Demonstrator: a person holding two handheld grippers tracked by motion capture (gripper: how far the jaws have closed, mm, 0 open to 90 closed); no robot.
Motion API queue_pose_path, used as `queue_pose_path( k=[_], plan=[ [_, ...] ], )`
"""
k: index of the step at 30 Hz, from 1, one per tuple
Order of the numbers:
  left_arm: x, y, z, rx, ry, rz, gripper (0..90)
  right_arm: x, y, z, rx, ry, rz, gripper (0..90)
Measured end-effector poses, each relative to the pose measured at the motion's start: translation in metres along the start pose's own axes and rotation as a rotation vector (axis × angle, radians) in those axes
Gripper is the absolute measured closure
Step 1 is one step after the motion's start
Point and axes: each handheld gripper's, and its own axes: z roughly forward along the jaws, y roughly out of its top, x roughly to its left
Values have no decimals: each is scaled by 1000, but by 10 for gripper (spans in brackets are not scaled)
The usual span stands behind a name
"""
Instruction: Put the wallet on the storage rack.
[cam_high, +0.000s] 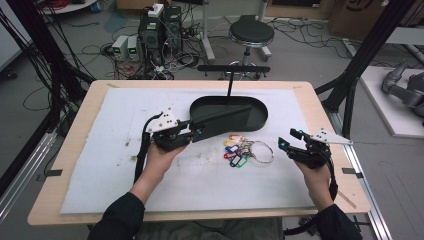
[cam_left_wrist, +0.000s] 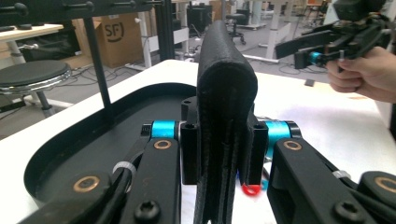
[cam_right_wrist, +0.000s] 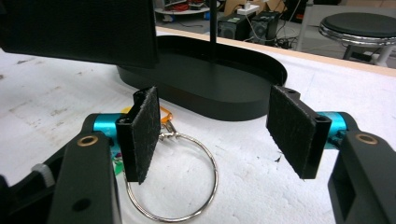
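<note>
Left gripper (cam_high: 196, 133) pinches black wallet (cam_high: 220, 120) between its pads — wallet juts toward 2 o'clock over tray (cam_high: 260, 119). Right gripper (cam_high: 289, 140) spread (holding nothing), key ring (cam_high: 262, 151) at its 9 o'clock.

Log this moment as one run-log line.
left gripper: shut on flat black leather wallet | right gripper: open above big metal key ring | black oval tray: behind

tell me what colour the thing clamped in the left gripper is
Black: the flat wallet in the left gripper, clearest in the left gripper view.

A round black stool (cam_high: 251, 34) stands beyond the table; computer boxes (cam_high: 160, 31) sit left of it.
</note>
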Motion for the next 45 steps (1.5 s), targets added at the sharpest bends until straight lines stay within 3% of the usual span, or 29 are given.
queue_pose_path(
  k=[18,33,45],
  plan=[
    [21,0,42,-14,69,24,741,-2,0,0,-5,-16,-2,362],
    [43,-12,80,-37,135,-17,741,-2,-1,0,-5,-16,-1,362],
    [51,-23,115,-13,153,-53,741,-3,-2,0,-4,-13,2,362]
  ],
)
